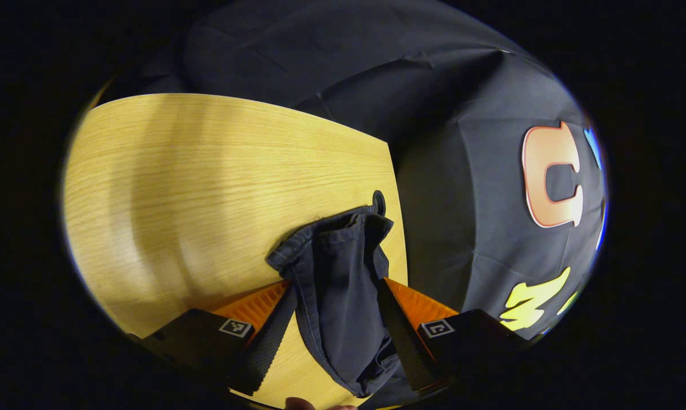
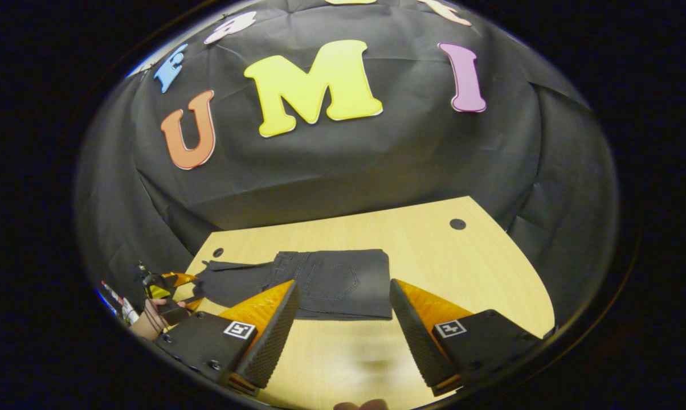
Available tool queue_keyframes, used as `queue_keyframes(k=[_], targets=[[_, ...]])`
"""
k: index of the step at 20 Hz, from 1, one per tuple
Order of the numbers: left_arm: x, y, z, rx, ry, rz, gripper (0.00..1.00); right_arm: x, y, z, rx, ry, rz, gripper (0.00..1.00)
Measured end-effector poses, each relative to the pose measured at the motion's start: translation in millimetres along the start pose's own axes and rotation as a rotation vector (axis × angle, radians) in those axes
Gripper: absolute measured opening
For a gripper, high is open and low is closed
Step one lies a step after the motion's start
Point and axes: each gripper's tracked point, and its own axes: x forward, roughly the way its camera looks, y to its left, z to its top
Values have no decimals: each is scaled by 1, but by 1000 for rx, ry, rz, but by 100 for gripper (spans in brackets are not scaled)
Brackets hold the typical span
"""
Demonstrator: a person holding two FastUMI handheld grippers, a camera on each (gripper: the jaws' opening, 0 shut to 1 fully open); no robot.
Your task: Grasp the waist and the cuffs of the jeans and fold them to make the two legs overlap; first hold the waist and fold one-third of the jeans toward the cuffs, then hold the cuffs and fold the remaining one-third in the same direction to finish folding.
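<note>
The dark jeans (image 2: 331,282) lie on the wooden table (image 2: 480,267). Their waist part is folded over, with a back pocket facing up, and the legs run off to the left. My right gripper (image 2: 343,330) hovers open just in front of the fold, holding nothing. At the legs' far end a hand holds my left gripper (image 2: 169,290). In the left gripper view, the bunched cuffs (image 1: 340,285) lie between the fingers of my left gripper (image 1: 334,336). Its jaws stand wide apart, with cloth touching both sides.
The table edge (image 1: 397,228) runs just right of the cuffs, with a round hole (image 1: 379,202) near it. Two more round holes (image 2: 457,224) (image 2: 218,251) sit in the tabletop. Black cloth walls surround the table. Bare wood (image 1: 195,188) spreads left of the cuffs.
</note>
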Motion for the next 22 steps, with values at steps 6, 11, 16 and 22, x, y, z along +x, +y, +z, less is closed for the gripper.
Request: queue_keyframes(k=[6, 11, 16, 22], targets=[[11, 10, -3, -1, -1, 26, 39, -14, -29, -18, 37, 15, -50, 98], [4, -4, -2, 70, -13, 15, 11, -33, -46, -30, 55, 8, -86, 98], [-26, -73, -13, 306, -58, -94, 6, -53, -67, -31, 41, -30, -120, 98], [-67, -163, -60, 565, -85, -216, 6, -78, -96, -29, 72, -68, -140, 96]])
